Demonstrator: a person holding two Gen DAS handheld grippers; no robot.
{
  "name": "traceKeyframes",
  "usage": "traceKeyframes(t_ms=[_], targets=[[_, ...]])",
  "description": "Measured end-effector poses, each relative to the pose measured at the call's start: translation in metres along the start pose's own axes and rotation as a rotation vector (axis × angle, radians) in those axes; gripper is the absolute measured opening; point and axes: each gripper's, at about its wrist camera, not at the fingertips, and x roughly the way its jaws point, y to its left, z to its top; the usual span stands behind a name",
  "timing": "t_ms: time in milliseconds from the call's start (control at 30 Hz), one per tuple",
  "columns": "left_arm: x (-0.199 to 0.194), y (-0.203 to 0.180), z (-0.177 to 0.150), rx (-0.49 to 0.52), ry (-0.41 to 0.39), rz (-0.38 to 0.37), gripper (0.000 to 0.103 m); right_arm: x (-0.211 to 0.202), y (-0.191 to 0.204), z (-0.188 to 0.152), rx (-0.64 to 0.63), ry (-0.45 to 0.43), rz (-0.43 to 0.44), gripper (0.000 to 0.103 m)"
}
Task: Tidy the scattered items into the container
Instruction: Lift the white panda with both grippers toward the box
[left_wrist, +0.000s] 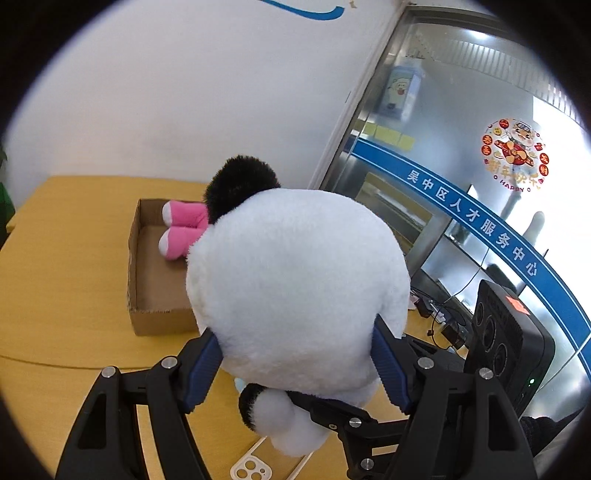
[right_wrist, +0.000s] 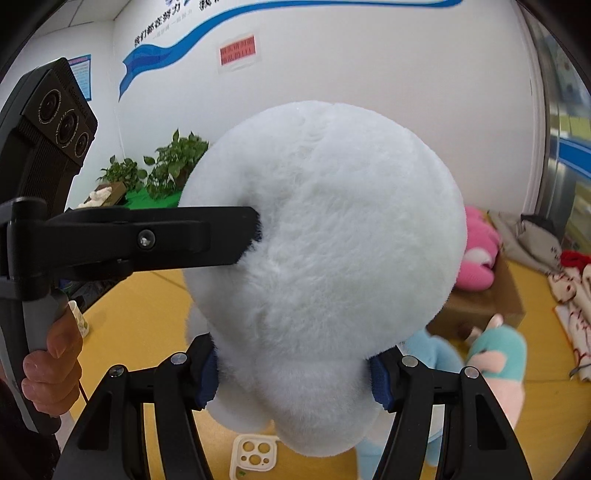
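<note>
A big white plush toy (left_wrist: 295, 266) with black ears hangs above the yellow table (left_wrist: 66, 266), held from two sides. My left gripper (left_wrist: 297, 365) is shut on it, blue pads pressed into the fur. My right gripper (right_wrist: 295, 376) is shut on the same white plush toy (right_wrist: 325, 236) from another side. The left gripper's finger (right_wrist: 184, 236) also shows at the toy's left in the right wrist view. An open cardboard box (left_wrist: 155, 288) stands beyond the toy with a pink plush (left_wrist: 181, 229) lying in it. The same box (right_wrist: 480, 310) and pink plush (right_wrist: 476, 254) sit at the right.
A white phone case (right_wrist: 255, 458) lies on the table under the toy. A blue and pink plush (right_wrist: 495, 358) lies near the box, and a red and white cloth (right_wrist: 572, 295) further right. Potted plants (right_wrist: 166, 162) stand at the back left. A glass partition (left_wrist: 461, 155) borders the right.
</note>
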Motion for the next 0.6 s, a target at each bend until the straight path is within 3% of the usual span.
traceKeyframes(t_ms=[333, 600], targets=[[-0.018, -0.061, 0.074, 0.150, -0.082, 0.015, 0.074, -0.046, -0.025, 0.072, -0.009, -0.164, -0.060, 0.070], [-0.030, -0.082, 0.122, 0.242, -0.142, 0.034, 0.074, -0.066, -0.035, 0.131, -0.047, -0.250, -0.087, 0.070]])
